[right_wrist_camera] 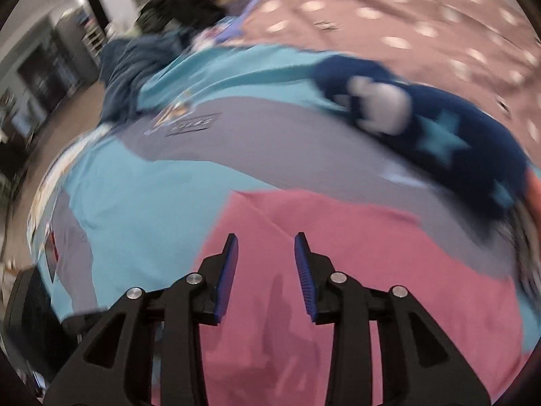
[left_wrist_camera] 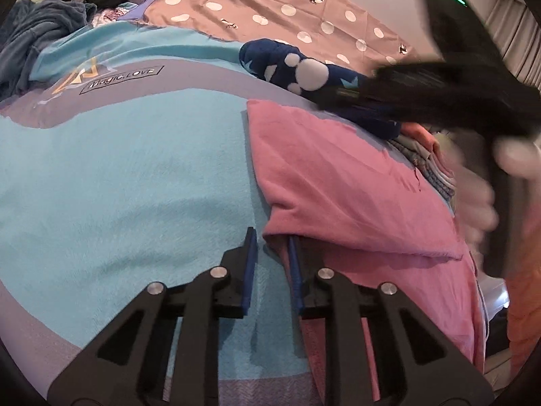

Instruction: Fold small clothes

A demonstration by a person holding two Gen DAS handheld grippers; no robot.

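A pink cloth (left_wrist_camera: pixel 338 186) (right_wrist_camera: pixel 338 270) lies partly folded on a teal and grey blanket (left_wrist_camera: pixel 118 169) (right_wrist_camera: pixel 135 203). My left gripper (left_wrist_camera: pixel 271 237) sits at the near left corner of its fold. The jaws stand narrowly apart with that corner between them. The tip of the right finger is hidden under the fold, and I see a strip of blanket beside the left pad. My right gripper (right_wrist_camera: pixel 266 240) hangs open above the pink cloth with nothing between its pads. In the left wrist view, the right gripper (left_wrist_camera: pixel 351 96) is a black blur over a navy garment (left_wrist_camera: pixel 297 67) (right_wrist_camera: pixel 439 128) with a white paw print.
A stack of folded clothes (left_wrist_camera: pixel 426 159) sits right of the pink cloth, under the navy garment. A dusty-pink polka-dot sheet (left_wrist_camera: pixel 270 6) (right_wrist_camera: pixel 405 17) covers the far side. Loose blue and dark clothes (left_wrist_camera: pixel 40 34) (right_wrist_camera: pixel 135 64) are heaped at the back left. A blurred hand (left_wrist_camera: pixel 507 155) is at right.
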